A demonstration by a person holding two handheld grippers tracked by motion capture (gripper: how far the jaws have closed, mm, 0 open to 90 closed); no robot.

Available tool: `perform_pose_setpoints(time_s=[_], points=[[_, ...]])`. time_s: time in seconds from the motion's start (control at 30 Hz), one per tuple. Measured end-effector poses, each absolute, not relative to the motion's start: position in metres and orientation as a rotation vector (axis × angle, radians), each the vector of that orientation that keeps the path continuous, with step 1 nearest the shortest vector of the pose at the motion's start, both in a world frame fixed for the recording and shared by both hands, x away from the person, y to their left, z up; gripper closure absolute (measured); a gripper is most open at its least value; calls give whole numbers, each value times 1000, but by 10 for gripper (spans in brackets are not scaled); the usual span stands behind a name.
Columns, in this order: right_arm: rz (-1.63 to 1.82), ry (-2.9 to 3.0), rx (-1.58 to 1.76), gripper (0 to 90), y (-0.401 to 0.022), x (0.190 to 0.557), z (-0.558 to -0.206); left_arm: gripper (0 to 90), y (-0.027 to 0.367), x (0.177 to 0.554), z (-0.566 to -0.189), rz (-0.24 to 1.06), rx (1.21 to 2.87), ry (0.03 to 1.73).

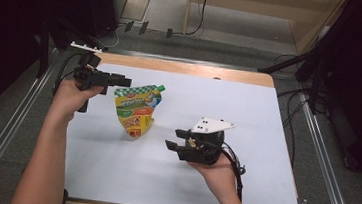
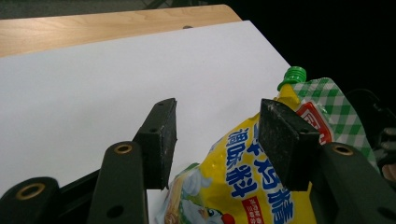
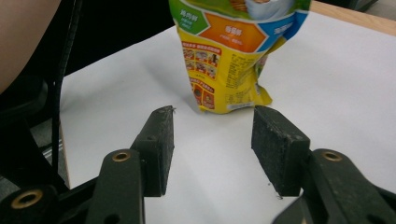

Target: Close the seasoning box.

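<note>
Nearest of all comes the person's right hand (image 1: 217, 173), reaching in from the near edge of the table and holding the right gripper (image 1: 176, 139), a black two-jaw tool with a grey three-cornered plate on top and a cable trailing back toward the near edge. Its jaws stand apart with nothing between them, only bare white sheet (image 1: 247, 118), and they point left toward the yellow and green stand-up pouch (image 1: 137, 109) (a sauce pack with a green screw cap (image 2: 293, 75) at its top corner and a green checked band below it). That pouch stands on the white sheet left of centre, a clear gap away from the right gripper. Farther off at the left, the left hand (image 1: 69, 99) holds the left gripper (image 1: 120, 81), black too, pointing right at the pouch's top edge. Its jaws are apart as well; the pouch's upper part lies between and behind them, but whether a pad touches it I cannot tell. Beyond the sheet runs the light wooden tabletop (image 1: 182, 68).
</note>
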State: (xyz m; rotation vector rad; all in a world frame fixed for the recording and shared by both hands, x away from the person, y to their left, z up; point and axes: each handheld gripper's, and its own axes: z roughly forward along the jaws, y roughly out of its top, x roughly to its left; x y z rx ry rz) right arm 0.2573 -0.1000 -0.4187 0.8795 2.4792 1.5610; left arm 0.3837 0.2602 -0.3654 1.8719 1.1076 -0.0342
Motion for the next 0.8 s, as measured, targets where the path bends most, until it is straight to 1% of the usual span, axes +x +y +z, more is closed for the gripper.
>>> perform_pose_setpoints(time_s=[0.47,0.8], points=[[1562,2423,924,563,-129,264,-400,468,258,385,-369,-47,1885,1107],[1532,2410,943,664,-147,267,-389,465,257,385,-370,-56,1893,1105]])
